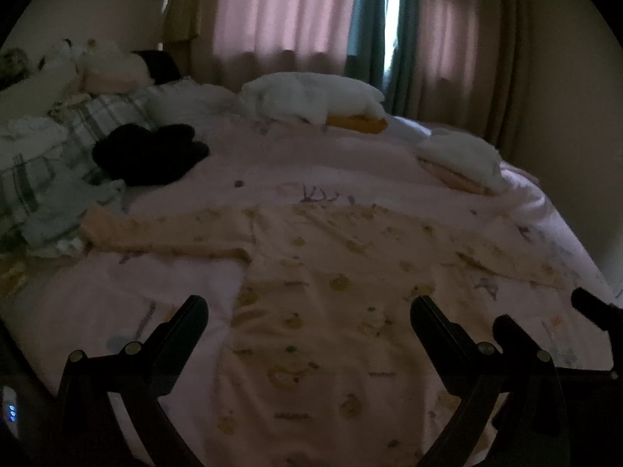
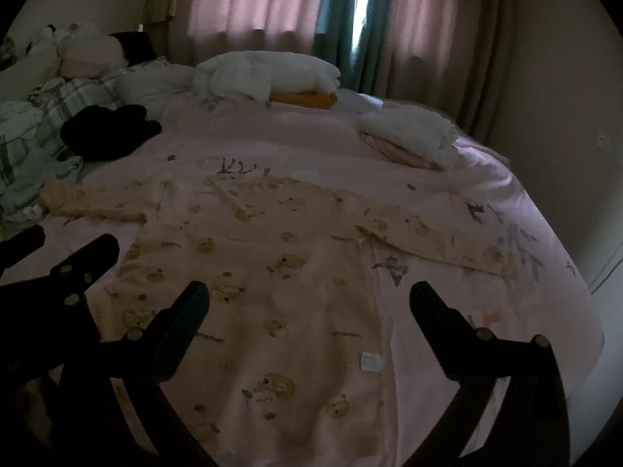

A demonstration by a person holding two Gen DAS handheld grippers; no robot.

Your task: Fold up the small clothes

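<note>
Fingers [image 1: 194, 311] spread wide (holding nothing).

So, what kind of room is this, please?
Most likely a bedroom: a bed with a pink cover, a plaid pillow near its head, and drawn curtains behind. A small printed garment lies spread flat.

We see both claws spread wide, low over the near part of the bed [image 2: 447, 210], with bare bedspread between their tips and around the printed shirt [image 2: 272, 272] lying flat. On the near side the left claw [image 1: 309, 311] and right claw [image 2: 309, 297] crowd each other. On the left, a black garment [image 1: 150, 153] and loose clothes [image 1: 58, 229] block passage. Far across, a white pile [image 2: 268, 74] and a folded stack [image 2: 412, 136] on the right stand in the way.
</note>
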